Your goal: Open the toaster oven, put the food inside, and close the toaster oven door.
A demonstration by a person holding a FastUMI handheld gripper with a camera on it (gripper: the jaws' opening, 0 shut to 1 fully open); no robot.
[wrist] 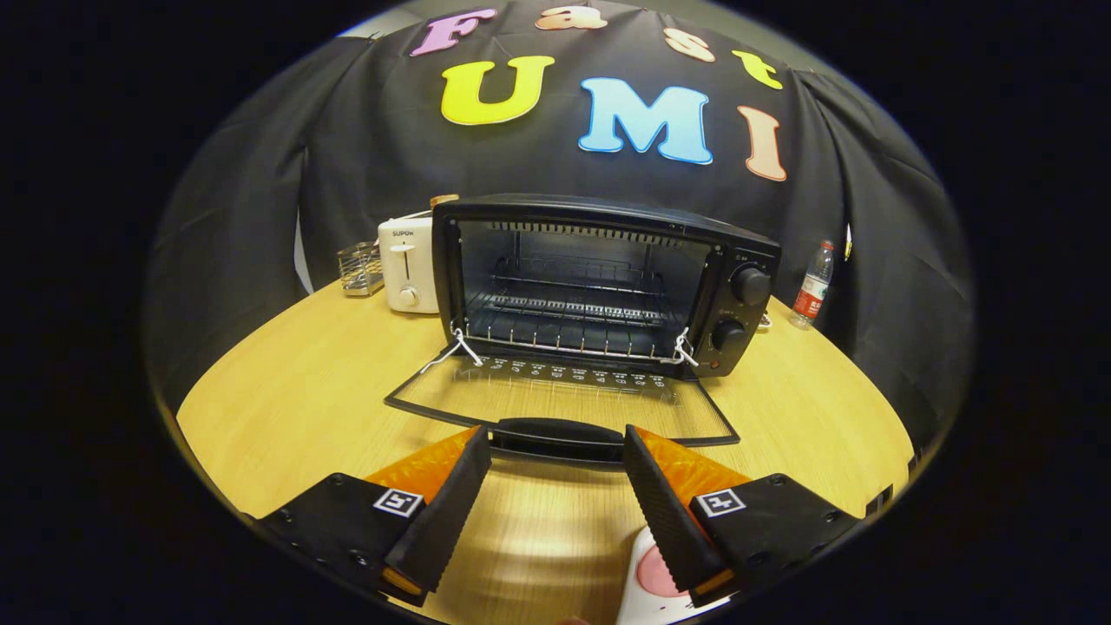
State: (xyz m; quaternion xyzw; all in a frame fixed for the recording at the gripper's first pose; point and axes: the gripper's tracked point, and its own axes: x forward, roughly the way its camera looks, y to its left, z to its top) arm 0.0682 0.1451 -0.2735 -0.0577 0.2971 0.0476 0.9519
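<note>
Gripper [557, 451] at bottom centre of the frame, its two fingers spread wide, nothing held between them. Fingertips sit just at either end of the door handle [555, 437]; whether they touch it cannot be told. Under the right finger [668, 512], at the bottom edge right of centre, part of a white plate [638, 599] with something pink on it, mostly hidden by the finger; likely the food, but too little shows to say what it is.

Toaster oven [599, 282] stands mid-frame, just beyond the fingers, black, its long axis running left to right across the table. Its open mouth faces the camera. Door [564, 399] is let fully down, lying flat or nearly so on the table, handle edge nearest the gripper; glass pane shows the wood through it. Wire rack [564, 308] visible inside the cavity. Two round knobs [748, 285] stacked on the panel at the oven's right end.

Table [286, 399] is light wood, grain running front to back, with a curved-looking edge.

Upper left of the oven: white slot toaster [406, 265] just beside it, and a small wire basket [360, 267] left of that. Right of the oven, near the wall: plastic bottle [813, 286] with red label, upright. Black cloth wall [260, 200] hangs behind all.
</note>
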